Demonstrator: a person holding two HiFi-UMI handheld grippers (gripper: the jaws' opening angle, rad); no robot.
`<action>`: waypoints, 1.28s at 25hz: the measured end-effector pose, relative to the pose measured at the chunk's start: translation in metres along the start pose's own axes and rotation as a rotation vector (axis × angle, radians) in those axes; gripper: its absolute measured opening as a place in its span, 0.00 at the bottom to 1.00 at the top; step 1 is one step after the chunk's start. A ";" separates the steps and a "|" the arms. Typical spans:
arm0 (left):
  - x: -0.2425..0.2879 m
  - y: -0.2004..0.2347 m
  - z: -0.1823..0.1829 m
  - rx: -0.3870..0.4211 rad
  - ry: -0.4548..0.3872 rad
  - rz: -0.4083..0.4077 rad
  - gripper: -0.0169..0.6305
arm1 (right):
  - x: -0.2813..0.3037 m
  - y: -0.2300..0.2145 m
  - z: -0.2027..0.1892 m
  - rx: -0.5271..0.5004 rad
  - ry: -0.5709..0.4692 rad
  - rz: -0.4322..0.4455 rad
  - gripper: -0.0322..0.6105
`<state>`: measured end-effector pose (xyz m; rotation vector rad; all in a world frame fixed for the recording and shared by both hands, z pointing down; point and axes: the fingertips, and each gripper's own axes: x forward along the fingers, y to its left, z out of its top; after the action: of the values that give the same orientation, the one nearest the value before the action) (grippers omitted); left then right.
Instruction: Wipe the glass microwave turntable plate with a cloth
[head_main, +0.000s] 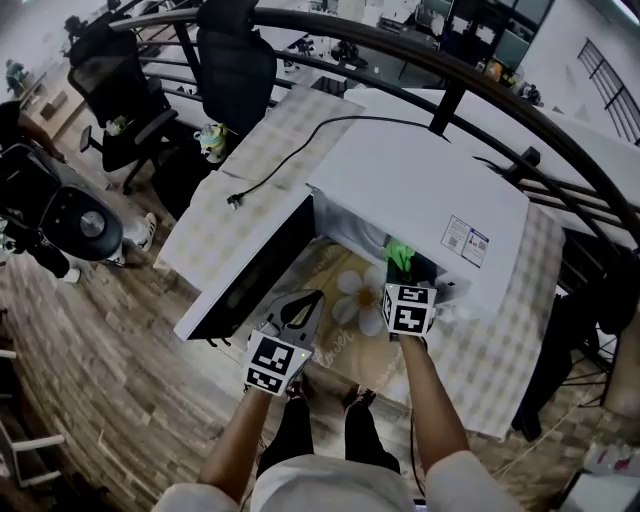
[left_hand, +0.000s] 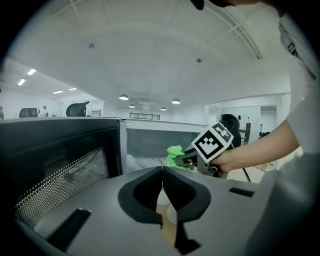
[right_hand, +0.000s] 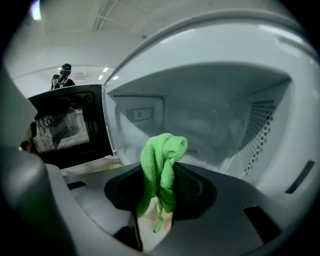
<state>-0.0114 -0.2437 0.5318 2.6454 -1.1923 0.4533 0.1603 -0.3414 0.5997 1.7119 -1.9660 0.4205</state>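
Note:
A white microwave (head_main: 420, 190) stands on the table with its dark door (head_main: 255, 275) swung open to the left. My right gripper (head_main: 404, 272) is at the mouth of the cavity (right_hand: 200, 120), shut on a bunched green cloth (right_hand: 160, 165) that sticks up between its jaws and hangs below them. The cloth (head_main: 400, 257) also shows in the head view. On the cavity floor I see only a faint glossy surface; the glass plate is not clear to me. My left gripper (left_hand: 162, 172) hovers in front of the door, jaws pressed together and holding nothing.
The open door (left_hand: 55, 160) is close on my left gripper's left side. A flower-patterned mat (head_main: 350, 300) lies before the microwave on a checked tablecloth (head_main: 215, 215). A black power cord (head_main: 290, 160) trails across the table. Office chairs (head_main: 130, 110) stand at the far left.

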 end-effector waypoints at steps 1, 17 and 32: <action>-0.001 0.003 -0.004 -0.003 0.004 0.003 0.06 | 0.006 0.000 -0.002 -0.002 0.010 -0.008 0.28; -0.015 0.021 -0.030 -0.057 0.041 0.008 0.06 | 0.071 0.091 0.027 0.048 0.040 0.262 0.28; -0.008 0.006 -0.019 -0.046 0.035 -0.033 0.06 | 0.020 -0.001 -0.001 -0.026 0.057 -0.050 0.28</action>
<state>-0.0244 -0.2363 0.5468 2.6031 -1.1333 0.4596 0.1593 -0.3578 0.6111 1.7102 -1.8768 0.4198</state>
